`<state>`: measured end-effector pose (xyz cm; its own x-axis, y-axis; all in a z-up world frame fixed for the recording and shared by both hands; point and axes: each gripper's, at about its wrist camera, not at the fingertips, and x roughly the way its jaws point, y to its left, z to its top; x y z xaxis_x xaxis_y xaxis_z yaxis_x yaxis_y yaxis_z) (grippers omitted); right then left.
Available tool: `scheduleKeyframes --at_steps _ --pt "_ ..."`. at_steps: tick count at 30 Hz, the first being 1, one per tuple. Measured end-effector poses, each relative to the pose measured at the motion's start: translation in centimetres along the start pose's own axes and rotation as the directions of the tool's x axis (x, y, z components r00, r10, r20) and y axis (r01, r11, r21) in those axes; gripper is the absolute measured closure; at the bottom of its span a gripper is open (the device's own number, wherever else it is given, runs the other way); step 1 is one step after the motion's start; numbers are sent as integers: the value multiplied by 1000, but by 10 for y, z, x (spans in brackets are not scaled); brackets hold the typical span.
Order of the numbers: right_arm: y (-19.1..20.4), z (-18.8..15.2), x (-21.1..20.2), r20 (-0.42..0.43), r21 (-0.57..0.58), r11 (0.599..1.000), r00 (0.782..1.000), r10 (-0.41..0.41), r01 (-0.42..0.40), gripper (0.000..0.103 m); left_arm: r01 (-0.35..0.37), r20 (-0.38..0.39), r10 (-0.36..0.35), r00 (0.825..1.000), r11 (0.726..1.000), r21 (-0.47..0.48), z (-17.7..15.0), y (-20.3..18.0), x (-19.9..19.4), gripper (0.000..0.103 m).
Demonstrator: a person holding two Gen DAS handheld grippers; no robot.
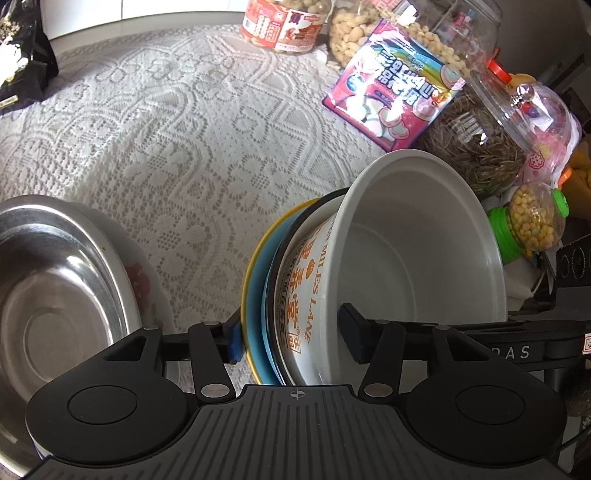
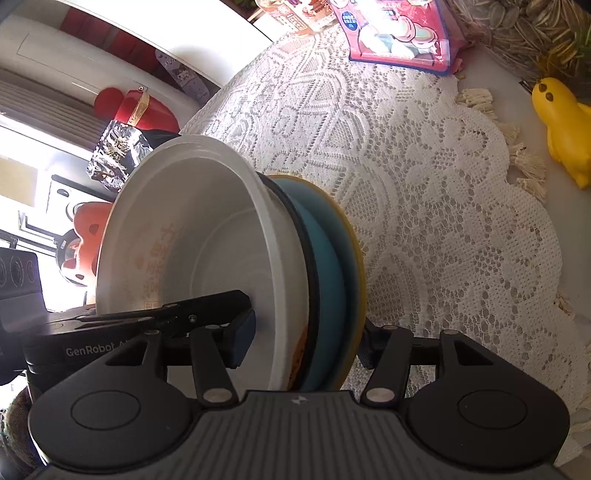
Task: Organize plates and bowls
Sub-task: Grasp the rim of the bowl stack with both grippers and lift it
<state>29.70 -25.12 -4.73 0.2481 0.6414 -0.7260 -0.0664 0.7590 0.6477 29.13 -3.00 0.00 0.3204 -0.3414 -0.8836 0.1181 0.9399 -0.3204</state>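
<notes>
A white bowl with orange lettering (image 1: 417, 254) is nested in a black-rimmed dish, a blue plate (image 1: 258, 314) and a yellow plate (image 1: 248, 280). The whole stack is tipped on its side above the lace cloth. My left gripper (image 1: 291, 336) is shut on the stack's rim, with one pad inside the white bowl and the other against the yellow plate. My right gripper (image 2: 304, 341) clamps the same stack: the white bowl (image 2: 207, 236), the blue plate (image 2: 325, 258) and the yellow plate (image 2: 356, 243). A steel bowl (image 1: 55, 288) rests in a flowered bowl (image 1: 144, 291) at the left.
The white lace cloth (image 1: 184, 122) covers the table. At the back and right stand peanut jars (image 1: 284, 22), a pink snack packet (image 1: 395, 99) and a jar of seeds (image 1: 476, 144). A black bag (image 1: 22, 62) is far left. A yellow duck toy (image 2: 565, 125) sits past the cloth's edge.
</notes>
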Motion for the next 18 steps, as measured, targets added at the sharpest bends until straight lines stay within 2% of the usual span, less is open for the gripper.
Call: scheduleKeyframes --at_steps 2,5,10,18 --pt "0 0 0 -5 -2 1000 1000 -1 1 47 18 1 -18 1000 1000 -3 0 2 0 46" --pt "-1 1 -1 -9 -3 1000 1000 -9 9 47 91 4 -91 996 996 -15 0 5 -3 36" --pt "-7 4 -2 -15 39 999 1000 14 -13 46 59 14 -59 998 998 17 3 -6 -3 35" --pt "-13 9 -2 -44 70 997 998 42 -39 47 50 15 -50 999 999 19 6 -6 -2 35"
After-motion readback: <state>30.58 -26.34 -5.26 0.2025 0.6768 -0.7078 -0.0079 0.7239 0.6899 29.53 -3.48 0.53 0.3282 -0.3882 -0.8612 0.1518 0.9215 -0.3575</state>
